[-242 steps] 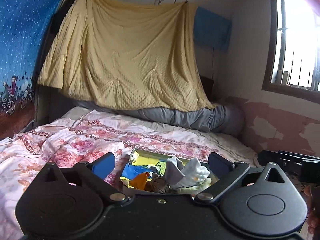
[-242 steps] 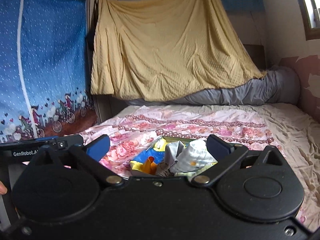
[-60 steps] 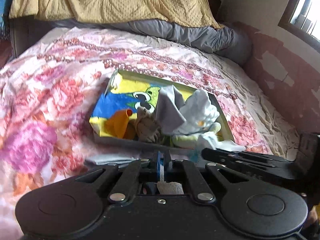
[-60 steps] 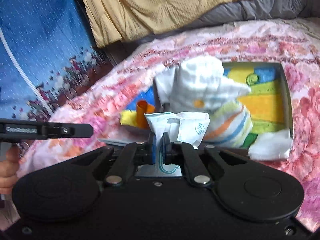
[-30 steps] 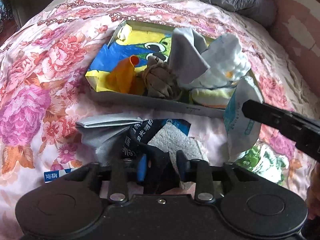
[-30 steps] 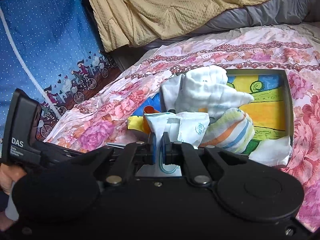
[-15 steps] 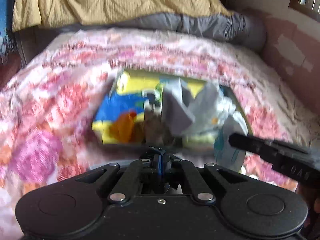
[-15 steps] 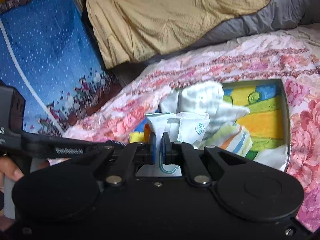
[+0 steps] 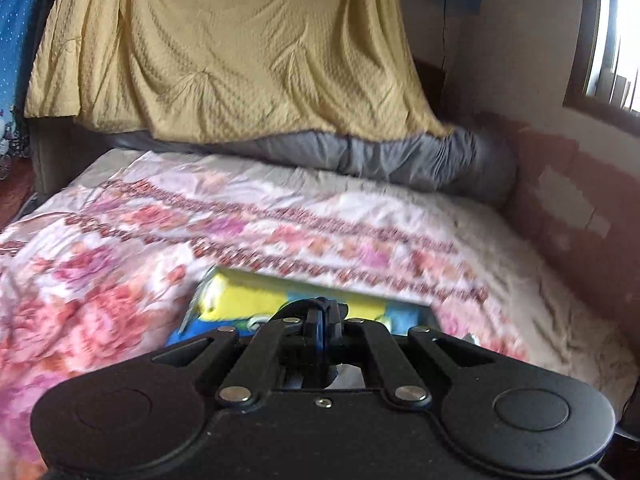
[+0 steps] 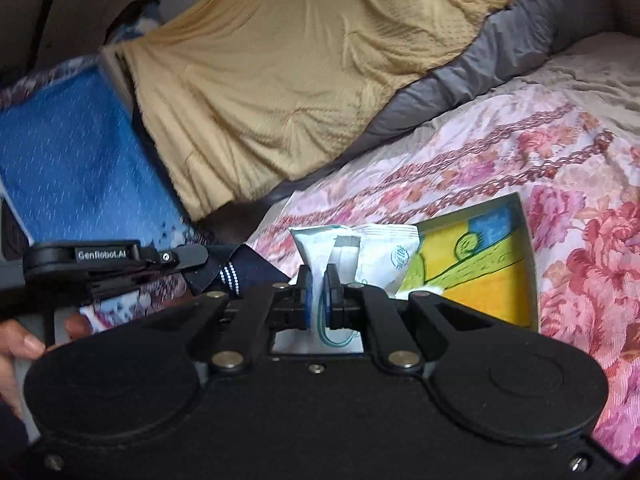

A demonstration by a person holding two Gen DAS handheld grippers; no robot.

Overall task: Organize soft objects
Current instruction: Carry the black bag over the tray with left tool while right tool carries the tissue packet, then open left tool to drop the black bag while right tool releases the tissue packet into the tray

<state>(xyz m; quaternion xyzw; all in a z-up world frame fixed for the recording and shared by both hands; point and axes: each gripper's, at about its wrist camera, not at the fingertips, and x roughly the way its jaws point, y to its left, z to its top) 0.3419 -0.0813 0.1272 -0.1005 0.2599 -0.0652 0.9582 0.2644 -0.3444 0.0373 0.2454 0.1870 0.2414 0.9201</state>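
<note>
My right gripper (image 10: 318,284) is shut on a white plastic packet (image 10: 360,256), which stands up between its blue pads in front of the box. The open box (image 10: 524,248), lined in yellow and blue cartoon print, lies on the floral bedspread. In the left wrist view only its far part (image 9: 248,300) shows above my left gripper (image 9: 322,316). That gripper's jaws are pressed together on something dark. The right wrist view shows the left gripper (image 10: 200,256) at the left, with a dark navy cloth with white stripes (image 10: 230,274) hanging from its tip.
A person's hand (image 10: 24,344) holds the left gripper's handle. A yellow blanket (image 9: 224,52) hangs behind the bed above a grey bolster (image 9: 420,160). A blue dotted curtain (image 10: 80,160) stands on the left. A patchy wall (image 9: 580,208) and a window (image 9: 612,32) are on the right.
The left gripper closed on the dark item lying on the bed, lifted it and tilted upward. The right gripper swung sideways and rolled, still holding the white packet.
</note>
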